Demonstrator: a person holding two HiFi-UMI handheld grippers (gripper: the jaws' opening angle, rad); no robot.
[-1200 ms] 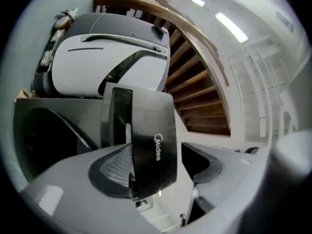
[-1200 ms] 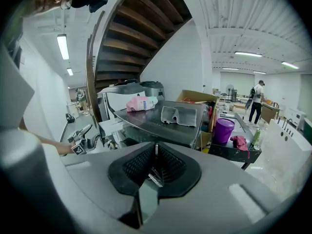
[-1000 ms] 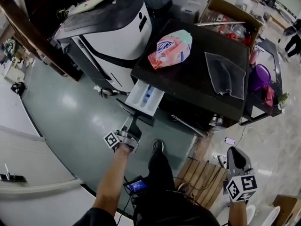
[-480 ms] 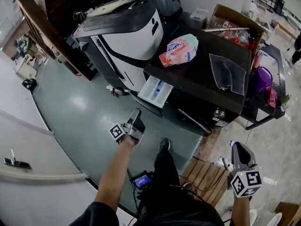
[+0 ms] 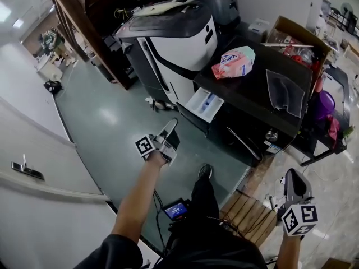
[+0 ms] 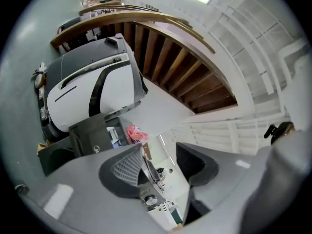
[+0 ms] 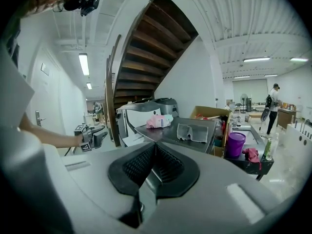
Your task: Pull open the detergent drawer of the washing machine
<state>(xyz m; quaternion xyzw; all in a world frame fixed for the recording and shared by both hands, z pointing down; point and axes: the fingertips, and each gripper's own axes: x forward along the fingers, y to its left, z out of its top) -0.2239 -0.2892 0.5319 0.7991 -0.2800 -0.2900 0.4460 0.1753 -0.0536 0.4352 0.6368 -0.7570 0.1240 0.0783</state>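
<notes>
Detergent drawer [image 5: 204, 104] stands pulled out, so left gripper [image 5: 170, 129] hangs clear at its seven o'clock, empty jaws closing; right gripper [image 5: 295, 182] idles, jaws together.

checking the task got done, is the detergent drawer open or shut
Open: the detergent drawer sticks out of the front of the washing machine, white tray showing.

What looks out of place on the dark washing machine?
The detergent drawer juts out, open, from the washing machine's front. On its lid a pink bag lies on its side, and a grey cloth lies rumpled.
</notes>
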